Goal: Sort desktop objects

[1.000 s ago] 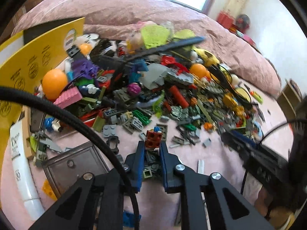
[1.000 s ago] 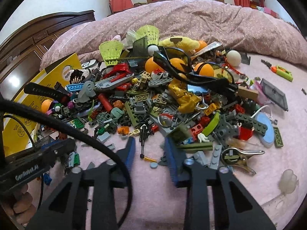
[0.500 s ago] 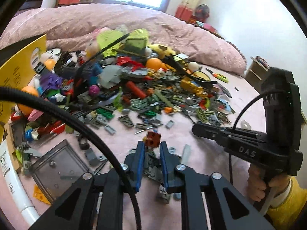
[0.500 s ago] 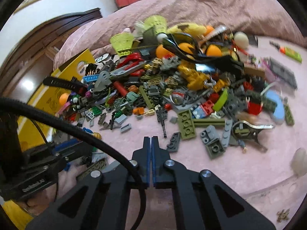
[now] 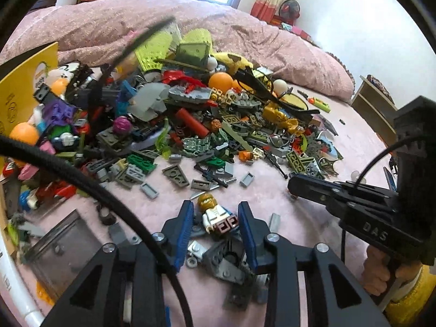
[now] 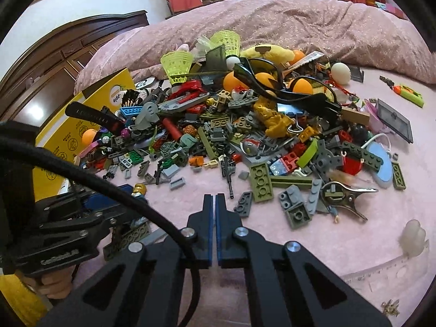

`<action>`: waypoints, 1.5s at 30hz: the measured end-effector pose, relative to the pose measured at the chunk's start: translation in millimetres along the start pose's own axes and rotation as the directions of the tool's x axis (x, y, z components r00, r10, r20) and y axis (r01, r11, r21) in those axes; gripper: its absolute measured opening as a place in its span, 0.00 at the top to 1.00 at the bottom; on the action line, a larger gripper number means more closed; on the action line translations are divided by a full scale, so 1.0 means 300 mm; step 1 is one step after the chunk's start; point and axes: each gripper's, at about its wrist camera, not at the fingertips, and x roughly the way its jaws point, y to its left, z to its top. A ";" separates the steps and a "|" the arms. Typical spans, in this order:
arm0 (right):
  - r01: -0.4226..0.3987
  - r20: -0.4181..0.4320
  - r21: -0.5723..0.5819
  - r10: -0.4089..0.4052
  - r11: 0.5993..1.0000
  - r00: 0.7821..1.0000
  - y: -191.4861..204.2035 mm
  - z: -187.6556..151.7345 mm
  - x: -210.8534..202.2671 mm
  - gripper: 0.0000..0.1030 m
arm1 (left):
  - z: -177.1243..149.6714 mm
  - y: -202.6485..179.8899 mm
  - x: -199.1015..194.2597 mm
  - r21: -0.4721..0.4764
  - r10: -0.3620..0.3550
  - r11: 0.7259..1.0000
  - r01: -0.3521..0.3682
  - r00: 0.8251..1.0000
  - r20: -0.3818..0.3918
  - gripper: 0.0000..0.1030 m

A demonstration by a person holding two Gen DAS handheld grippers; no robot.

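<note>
Left claw point(image 5: 216, 219) (fingers apart) straddles the minifigure point(image 5: 216, 216).

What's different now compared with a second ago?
The left claw let go of the small red brick it was pinching, opened, and now straddles a toy figure lying on the pink bedspread. The right claw went from open to closed, empty. The toy pile looks unchanged.

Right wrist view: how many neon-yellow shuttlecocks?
2. One shuttlecock stands at the back left of the pile, near the yellow box; the second shuttlecock sits further back right, against the pink quilt. Others may be buried.
</note>
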 end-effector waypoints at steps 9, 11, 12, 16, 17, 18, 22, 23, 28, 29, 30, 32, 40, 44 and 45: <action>0.007 0.009 0.012 -0.007 1.000 1.000 -0.029 -0.001 -0.017 0.97 | -0.025 -0.100 -0.042 0.112 -0.083 0.990 0.083 0.997 -0.004 0.67; 0.006 0.006 0.017 -0.006 1.000 1.000 -0.037 -0.003 -0.019 0.97 | -0.025 -0.093 -0.026 0.104 -0.064 0.992 0.065 0.998 -0.017 0.67; 0.009 0.006 0.016 -0.009 1.000 1.000 -0.039 -0.004 -0.019 0.97 | -0.024 -0.090 -0.015 0.096 -0.060 0.993 0.062 0.998 -0.025 0.67; 0.022 0.001 0.006 -0.022 1.000 1.000 -0.041 -0.013 -0.027 0.94 | -0.017 -0.098 0.004 0.104 -0.046 0.993 0.049 0.998 -0.031 0.63; 0.023 0.004 0.005 -0.023 1.000 1.000 -0.042 -0.013 -0.031 0.89 | -0.013 -0.098 0.010 0.102 -0.039 0.994 0.042 0.999 -0.032 0.61; 0.026 0.009 0.003 -0.026 1.000 1.000 -0.043 -0.014 -0.037 0.87 | -0.010 -0.101 0.016 0.101 -0.029 0.994 0.032 0.999 -0.032 0.61; 0.050 0.037 -0.009 -0.050 0.999 0.998 -0.051 -0.021 -0.064 0.83 | -0.005 -0.116 0.033 0.121 0.021 0.992 -0.018 1.000 -0.024 0.61; 0.053 0.039 -0.010 -0.053 0.999 0.998 -0.053 -0.025 -0.067 0.83 | -0.005 -0.118 0.036 0.126 0.031 0.992 -0.028 0.999 -0.023 0.61; 0.046 0.029 -0.022 -0.045 0.999 0.999 -0.056 -0.036 -0.066 0.83 | 0.003 -0.107 0.041 0.113 0.046 0.993 -0.043 0.999 -0.021 0.61; 0.042 0.031 -0.026 -0.041 0.999 0.999 -0.053 -0.038 -0.066 0.83 | 0.005 -0.100 0.038 0.104 0.046 0.994 -0.044 0.999 -0.018 0.61; 0.037 0.034 -0.034 -0.036 0.999 0.999 -0.047 -0.039 -0.067 0.83 | 0.006 -0.097 0.036 0.098 0.050 0.994 -0.048 0.999 -0.015 0.61; 0.020 0.039 -0.050 -0.018 0.999 0.999 -0.032 -0.039 -0.063 0.83 | 0.007 -0.086 0.030 0.083 0.065 0.994 -0.064 0.998 -0.004 0.61; -0.010 -0.003 -0.079 0.009 0.997 1.000 0.011 -0.046 -0.004 0.83 | 0.007 -0.058 0.026 0.058 0.077 0.995 -0.077 0.997 0.000 0.61; 0.025 -0.004 -0.084 -0.026 0.996 1.000 0.016 -0.050 0.006 0.90 | 0.004 -0.073 0.027 0.083 0.097 0.992 -0.097 0.995 0.004 0.61; 0.027 0.001 -0.087 -0.027 0.996 1.000 0.019 -0.051 0.001 0.90 | 0.003 -0.073 0.027 0.084 0.098 0.992 -0.098 0.995 0.004 0.61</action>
